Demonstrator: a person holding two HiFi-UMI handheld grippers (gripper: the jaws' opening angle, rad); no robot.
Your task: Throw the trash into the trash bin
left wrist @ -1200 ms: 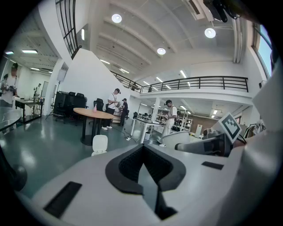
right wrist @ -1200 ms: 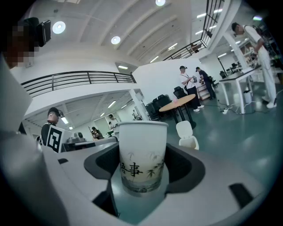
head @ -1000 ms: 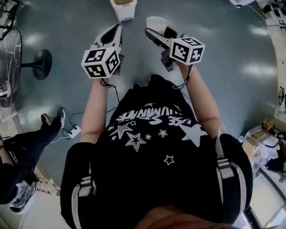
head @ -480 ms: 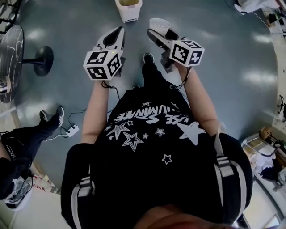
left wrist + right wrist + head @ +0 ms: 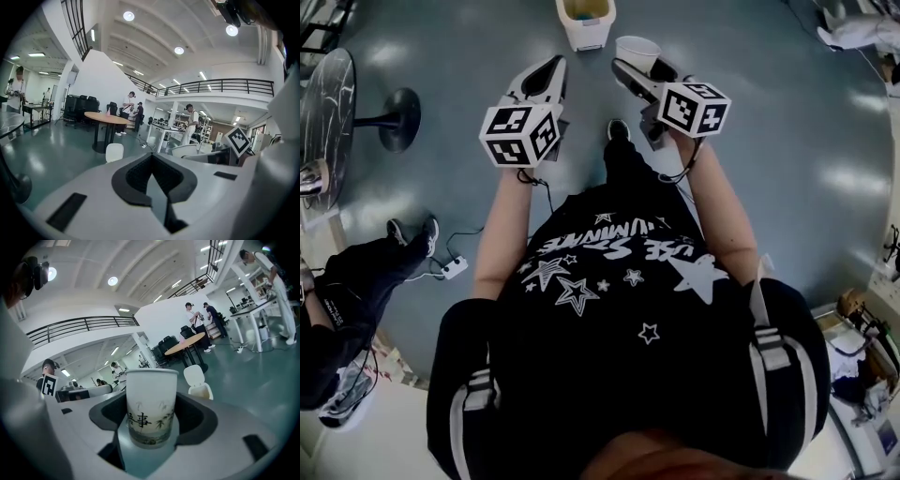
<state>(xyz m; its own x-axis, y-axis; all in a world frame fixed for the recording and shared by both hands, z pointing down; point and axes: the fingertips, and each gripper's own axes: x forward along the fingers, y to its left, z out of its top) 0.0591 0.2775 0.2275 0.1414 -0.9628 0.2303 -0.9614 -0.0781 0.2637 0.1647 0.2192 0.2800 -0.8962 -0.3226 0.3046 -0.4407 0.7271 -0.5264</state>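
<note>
Right gripper (image 5: 639, 67), clamped on an upright paper cup (image 5: 151, 406): the two jaws stand wide apart, and their padded inner faces press the cup's lower wall from either side. The rim sits above the jaws and faces up, a pose that would keep any dregs inside during the carry. The grip is low on the body, so the cup's mouth is left free and the wall there is not crushed.

Left gripper (image 5: 546, 70), level with the right one and just beside it: its jaws are together, with nothing between them. It appears to play no part in this step and is held clear of the cup.

Trash bin (image 5: 586, 21), white, on the floor (image 5: 769, 112) ahead of both grippers and below them. From the right gripper it lies beyond the cup and a little to the right of the jaws' line. Its lid (image 5: 193, 373) stands raised, so the mouth is already open to receive the cup.

Judged stage: carry toward the bin. The cup is not yet over the opening, so release is not yet due.
</note>
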